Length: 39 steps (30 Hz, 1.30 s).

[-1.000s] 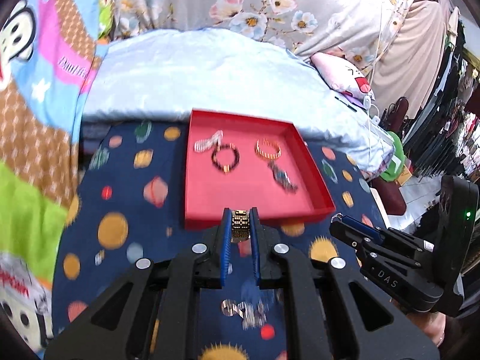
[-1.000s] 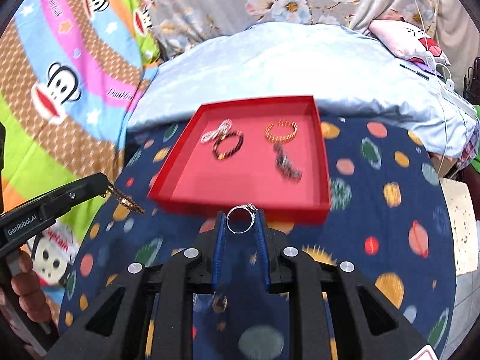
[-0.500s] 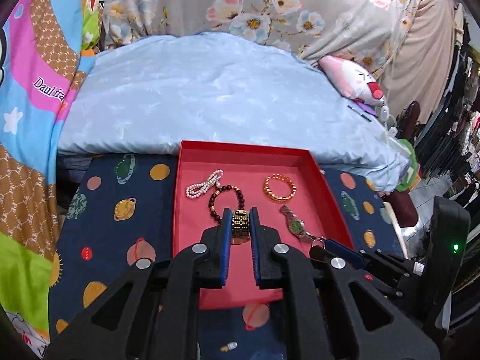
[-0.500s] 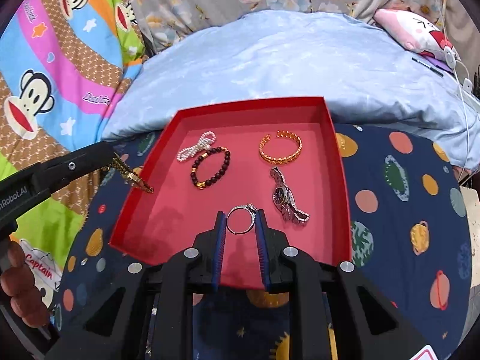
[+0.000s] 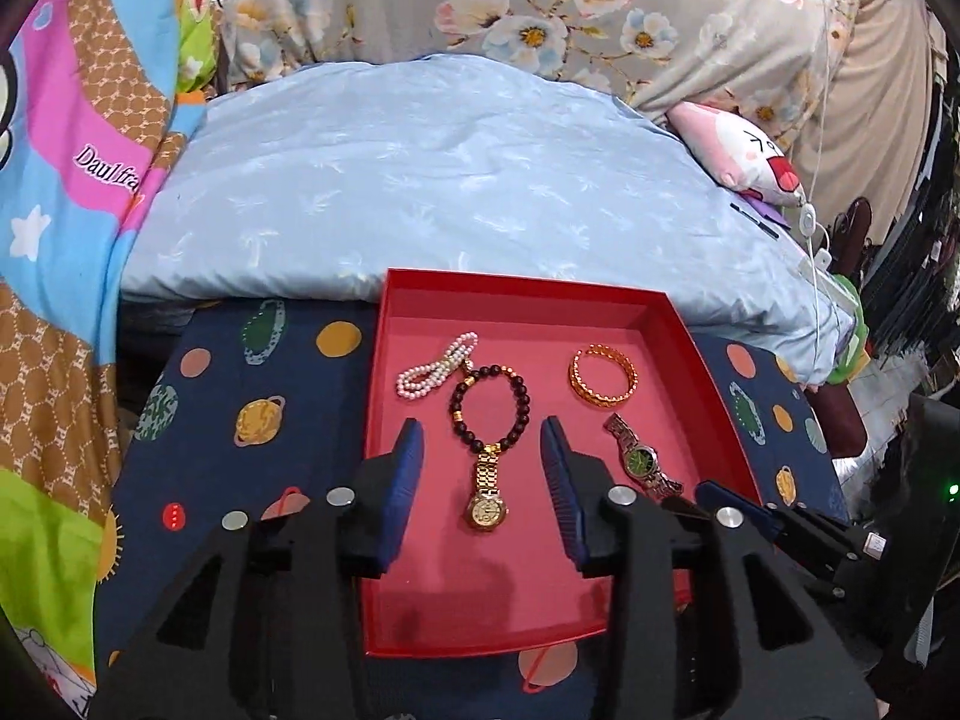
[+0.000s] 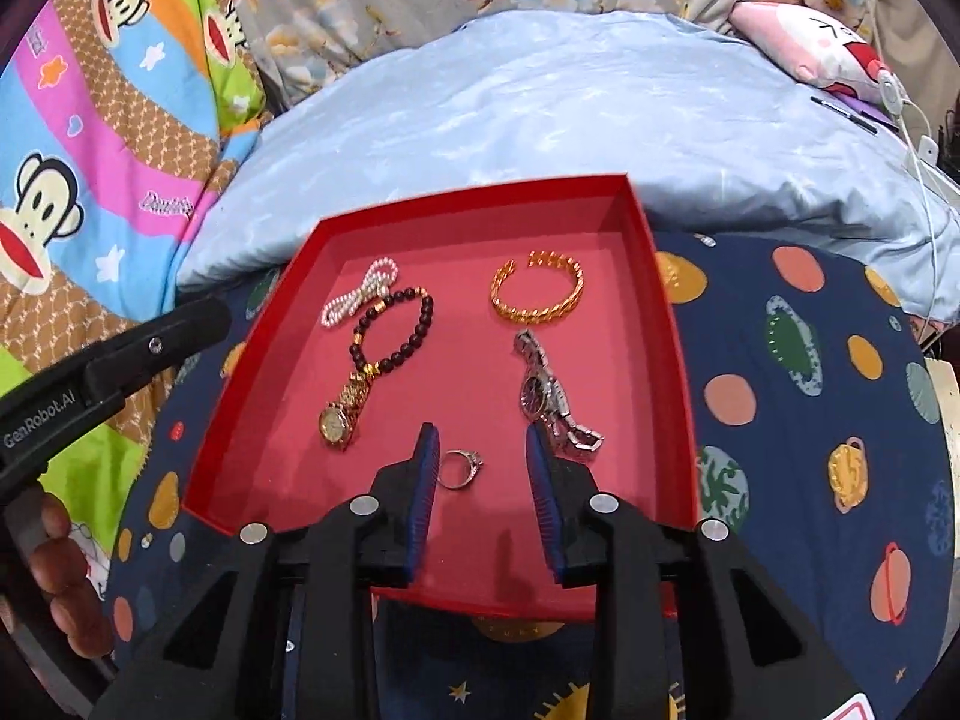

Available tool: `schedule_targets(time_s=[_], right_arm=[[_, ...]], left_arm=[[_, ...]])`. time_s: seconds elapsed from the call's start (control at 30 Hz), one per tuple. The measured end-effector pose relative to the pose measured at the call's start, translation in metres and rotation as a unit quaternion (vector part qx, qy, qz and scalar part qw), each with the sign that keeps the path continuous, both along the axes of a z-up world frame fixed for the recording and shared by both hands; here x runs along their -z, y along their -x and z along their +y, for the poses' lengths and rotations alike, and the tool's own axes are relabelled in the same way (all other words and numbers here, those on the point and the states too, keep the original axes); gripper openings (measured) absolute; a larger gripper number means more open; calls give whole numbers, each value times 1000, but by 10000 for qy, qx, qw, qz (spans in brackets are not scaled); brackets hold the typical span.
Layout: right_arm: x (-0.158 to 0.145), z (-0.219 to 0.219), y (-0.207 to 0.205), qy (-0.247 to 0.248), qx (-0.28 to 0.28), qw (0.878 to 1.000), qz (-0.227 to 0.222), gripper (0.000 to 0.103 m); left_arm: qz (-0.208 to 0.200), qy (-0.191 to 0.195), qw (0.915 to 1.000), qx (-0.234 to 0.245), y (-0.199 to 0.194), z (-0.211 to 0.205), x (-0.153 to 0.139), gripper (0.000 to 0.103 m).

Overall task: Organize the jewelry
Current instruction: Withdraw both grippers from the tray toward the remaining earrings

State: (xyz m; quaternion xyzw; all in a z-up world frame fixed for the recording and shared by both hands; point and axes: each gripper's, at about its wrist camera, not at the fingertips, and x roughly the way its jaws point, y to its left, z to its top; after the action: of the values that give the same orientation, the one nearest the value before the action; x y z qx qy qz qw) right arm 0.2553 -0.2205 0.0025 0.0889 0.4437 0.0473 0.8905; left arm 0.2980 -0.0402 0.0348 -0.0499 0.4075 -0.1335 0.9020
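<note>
Blue bedding (image 5: 450, 180) fills the far side, and nearer lies a navy cloth (image 6: 810, 420) dotted with planets. On that cloth sits a red tray (image 6: 672, 360), shallow and open.

Both tongs hang over the tray's near end. The left gripper (image 5: 483, 480) has just been opening; its jaws now stand well apart, and the gold watch (image 5: 486, 501) lies flat on the tray floor between them, touched by neither pad. The right gripper (image 6: 480, 468) has also just been opening to a narrower gap; the ring (image 6: 459, 468) lies on the tray between its jaws, close to the left pad and free of the right one.

Farther in the tray, a dark bead bracelet (image 5: 492, 405) touches the gold watch's strap, with a pearl strand (image 5: 435, 366) beside it. A gold bangle (image 5: 603, 375) lies at the far right, and a silver watch (image 5: 642, 462) just below it.
</note>
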Motion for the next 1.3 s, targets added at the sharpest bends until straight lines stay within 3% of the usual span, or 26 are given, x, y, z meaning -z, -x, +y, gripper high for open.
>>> schedule_targets(time_s=[0.33, 0.7, 0.93, 1.3], right_arm=[[-19, -6, 67, 84, -11, 9999, -100, 35], [5, 0, 147, 116, -64, 9993, 344, 35], [16, 14, 174, 311, -194, 9981, 492, 35], [27, 45, 184, 4, -603, 9959, 667, 31]], left_arm=[[50, -2, 9997, -223, 48, 36, -11, 48], [666, -79, 9974, -250, 125, 54, 23, 49], [1063, -101, 9941, -185, 162, 55, 50, 49], [1272, -222, 9916, -109, 189, 54, 67, 49]])
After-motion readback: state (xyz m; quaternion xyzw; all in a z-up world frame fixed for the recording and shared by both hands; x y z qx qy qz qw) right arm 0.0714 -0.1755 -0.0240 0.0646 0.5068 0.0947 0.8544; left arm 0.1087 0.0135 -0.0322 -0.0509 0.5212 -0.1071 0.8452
